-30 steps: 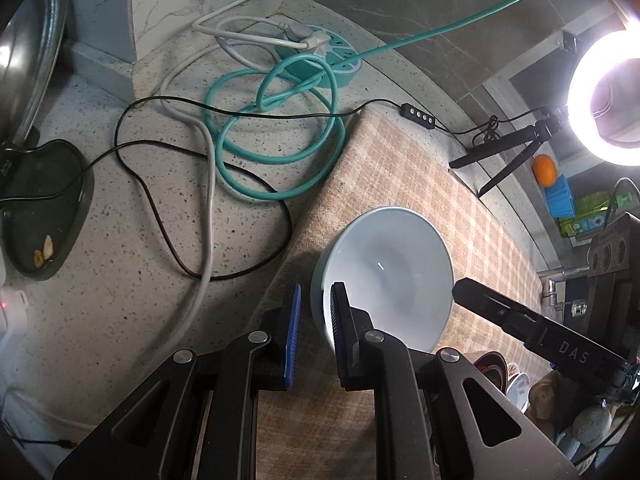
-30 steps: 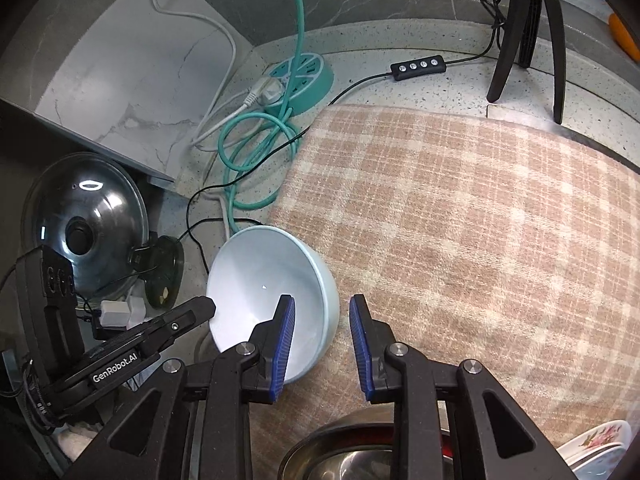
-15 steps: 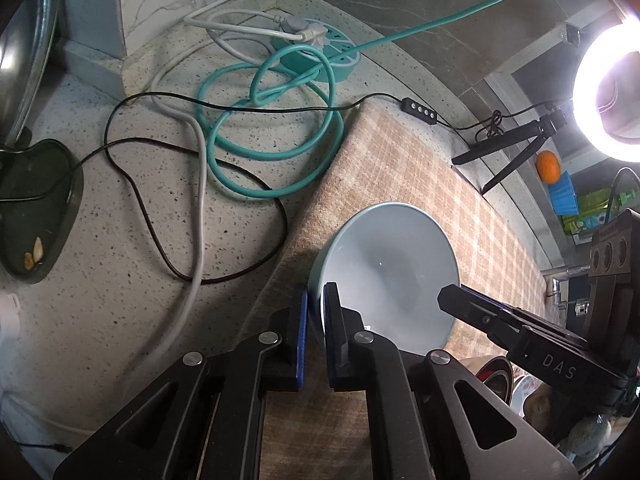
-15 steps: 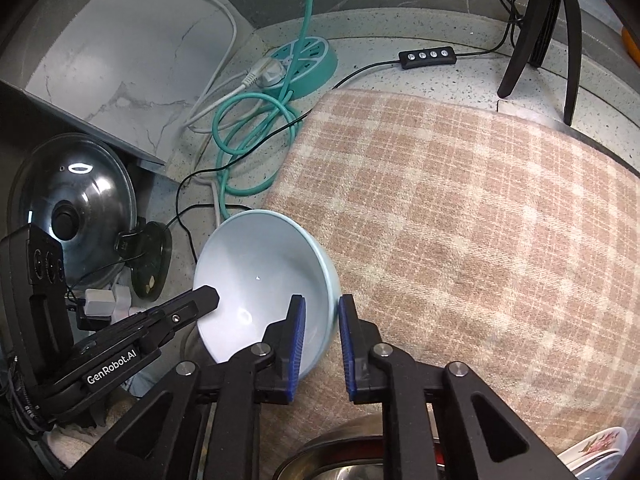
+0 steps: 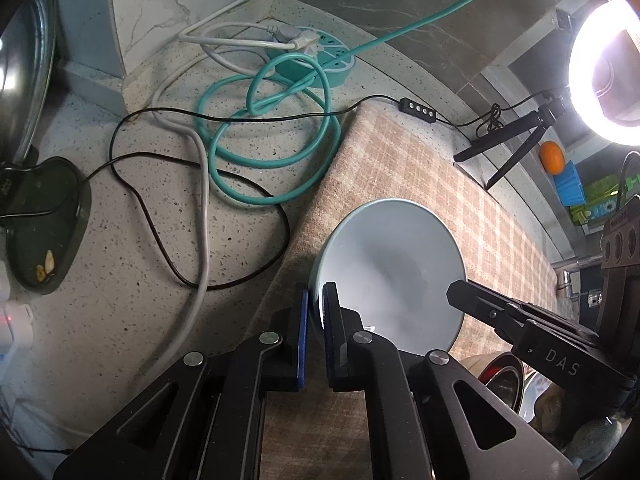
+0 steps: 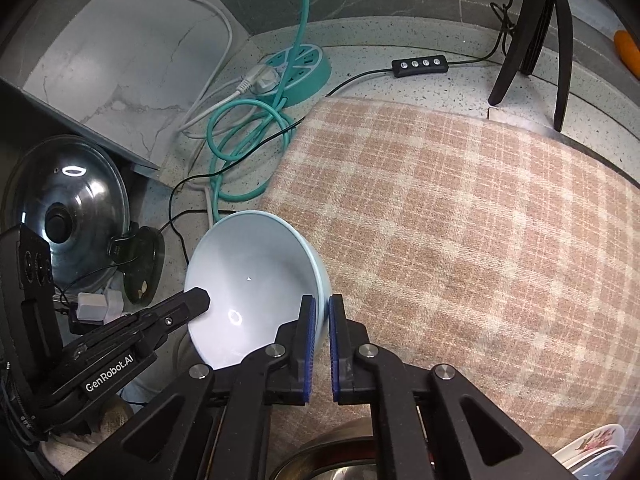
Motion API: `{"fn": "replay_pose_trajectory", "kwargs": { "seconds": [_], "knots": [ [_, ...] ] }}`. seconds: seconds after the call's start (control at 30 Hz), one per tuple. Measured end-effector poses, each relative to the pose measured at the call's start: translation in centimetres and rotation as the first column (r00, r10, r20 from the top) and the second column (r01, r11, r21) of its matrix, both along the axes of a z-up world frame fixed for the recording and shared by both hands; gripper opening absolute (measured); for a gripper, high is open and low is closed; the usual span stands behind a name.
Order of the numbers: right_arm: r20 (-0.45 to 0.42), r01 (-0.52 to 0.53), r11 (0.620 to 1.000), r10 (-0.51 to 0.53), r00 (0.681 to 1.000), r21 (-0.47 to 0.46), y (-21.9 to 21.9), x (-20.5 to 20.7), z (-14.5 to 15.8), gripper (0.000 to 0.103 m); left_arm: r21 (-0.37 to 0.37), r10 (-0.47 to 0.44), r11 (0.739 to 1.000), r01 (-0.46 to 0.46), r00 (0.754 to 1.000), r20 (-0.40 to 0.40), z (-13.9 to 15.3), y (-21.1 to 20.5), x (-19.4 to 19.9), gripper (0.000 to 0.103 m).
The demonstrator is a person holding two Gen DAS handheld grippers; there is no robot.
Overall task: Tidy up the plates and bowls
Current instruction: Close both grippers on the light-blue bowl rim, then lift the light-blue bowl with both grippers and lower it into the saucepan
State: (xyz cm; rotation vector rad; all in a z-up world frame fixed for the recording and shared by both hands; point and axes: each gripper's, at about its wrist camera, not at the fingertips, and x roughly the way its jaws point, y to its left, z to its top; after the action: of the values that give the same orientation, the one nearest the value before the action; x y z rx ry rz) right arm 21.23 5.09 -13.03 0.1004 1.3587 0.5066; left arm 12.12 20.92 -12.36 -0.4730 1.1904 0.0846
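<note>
A pale blue bowl (image 5: 390, 268) is tilted at the left edge of the checked cloth (image 5: 404, 168); it also shows in the right wrist view (image 6: 256, 280). My left gripper (image 5: 316, 304) is shut on the bowl's near-left rim. My right gripper (image 6: 322, 308) is shut on the bowl's opposite rim. Each gripper shows in the other's view, the right one (image 5: 460, 292) and the left one (image 6: 200, 296), at the bowl's edge.
A metal bowl (image 6: 336, 456) and a flowered plate (image 6: 596, 448) sit at the near edge. A teal cable coil (image 5: 272, 128), black and white cords, a dark dish (image 5: 40, 232), a pot lid (image 6: 68, 212) and a lamp tripod (image 6: 532, 40) surround the cloth.
Both grippers closed from open onto opposite rims of the bowl. The bowl has tipped up slightly and both cameras moved closer to it.
</note>
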Motion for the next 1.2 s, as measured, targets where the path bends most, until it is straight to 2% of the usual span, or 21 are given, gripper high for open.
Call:
{"fn": "replay_pose_trajectory", "kwargs": {
  "seconds": [0.13, 0.27, 0.4, 0.9, 1.2],
  "knots": [
    [0.024, -0.008, 1.0, 0.008, 1.0, 0.0, -0.1, -0.7, 0.9, 0.006, 0.007, -0.002, 1.0, 0.002, 1.0, 0.017, 0.8, -0.3, -0.6, 0.005],
    [0.038, -0.004, 1.0, 0.004, 0.999, 0.025, -0.8, -1.5, 2.0, 0.006, 0.04, -0.016, 0.999, 0.013, 0.998, 0.067, 2.8, -1.0, -1.7, 0.005],
    [0.056, -0.006, 0.999, 0.003, 0.998, 0.045, -1.5, -2.6, 3.2, 0.006, 0.031, -0.019, 0.999, 0.016, 0.995, 0.096, 4.2, -1.2, -2.5, 0.005],
    [0.139, 0.006, 0.997, -0.016, 0.99, 0.072, -4.7, -5.8, 7.9, 0.006, 0.034, -0.084, 0.996, 0.08, 0.986, 0.144, 7.2, -4.3, -4.9, 0.005],
    [0.149, 0.045, 0.996, -0.056, 0.987, 0.076, -8.3, -8.0, 8.9, 0.006, 0.033, -0.148, 0.989, 0.145, 0.977, 0.15, 8.0, -7.3, -6.3, 0.006]
  ]
}}
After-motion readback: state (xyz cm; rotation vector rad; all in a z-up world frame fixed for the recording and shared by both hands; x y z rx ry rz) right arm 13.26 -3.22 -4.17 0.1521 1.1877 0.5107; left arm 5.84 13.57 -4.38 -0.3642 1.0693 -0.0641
